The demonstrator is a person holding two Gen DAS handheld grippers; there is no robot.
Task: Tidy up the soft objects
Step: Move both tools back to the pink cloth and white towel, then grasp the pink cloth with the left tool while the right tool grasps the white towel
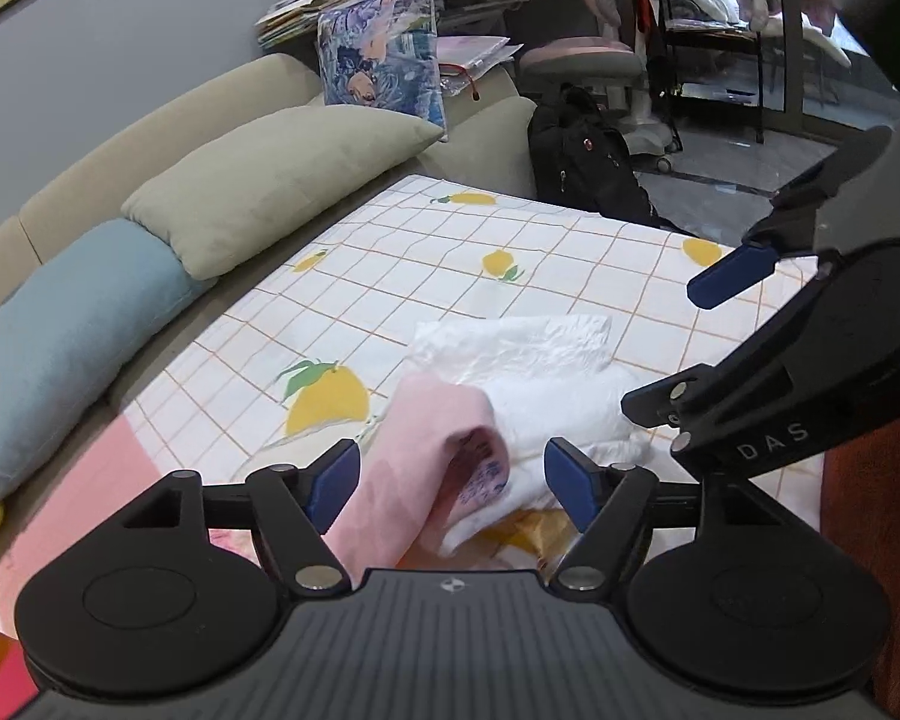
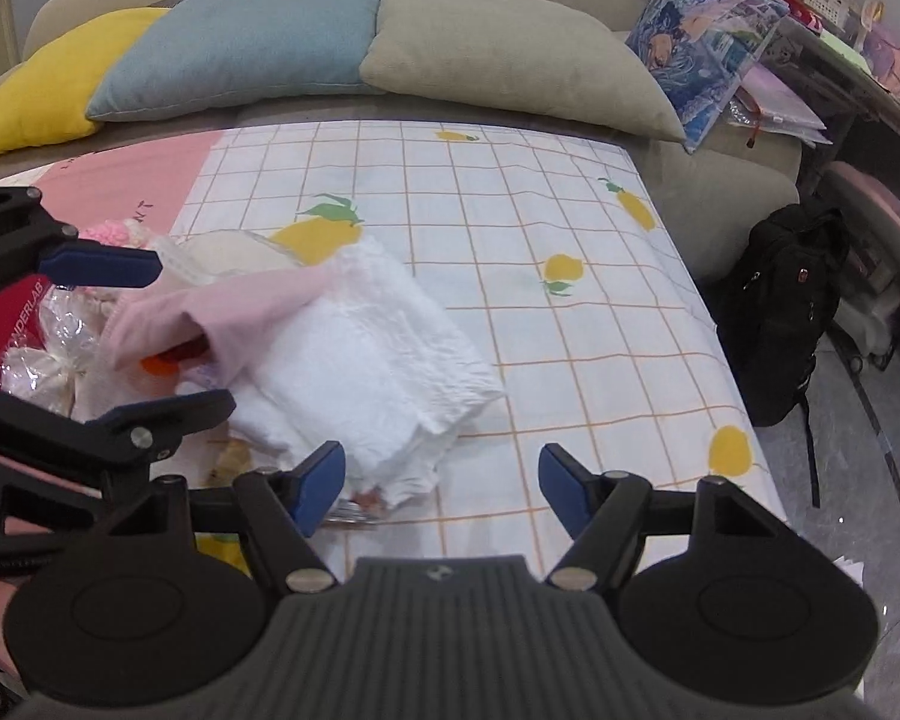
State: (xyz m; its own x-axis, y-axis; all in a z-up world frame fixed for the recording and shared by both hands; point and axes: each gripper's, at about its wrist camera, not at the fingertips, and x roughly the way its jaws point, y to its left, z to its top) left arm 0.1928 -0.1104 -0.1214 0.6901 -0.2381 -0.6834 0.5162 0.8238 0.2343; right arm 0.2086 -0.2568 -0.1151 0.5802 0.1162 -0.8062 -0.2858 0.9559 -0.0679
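Observation:
A folded white towel (image 2: 366,354) lies on the lemon-print sheet (image 2: 510,222); it also shows in the left wrist view (image 1: 546,378). A pink cloth (image 1: 432,438) is draped over the towel's near end, seen in the right wrist view (image 2: 234,306) too. My left gripper (image 1: 450,483) is open, its blue pads either side of the pink cloth, not closed on it. My right gripper (image 2: 441,483) is open and empty, just right of the towel's front corner; the left gripper (image 2: 144,336) shows in its view.
Yellow (image 2: 48,78), blue (image 2: 240,48) and beige (image 2: 510,54) cushions line the sofa back, with a printed cushion (image 2: 702,42) at the right. Wrapped packets and a red box (image 2: 12,324) lie left of the towel. A black backpack (image 2: 786,300) stands on the floor.

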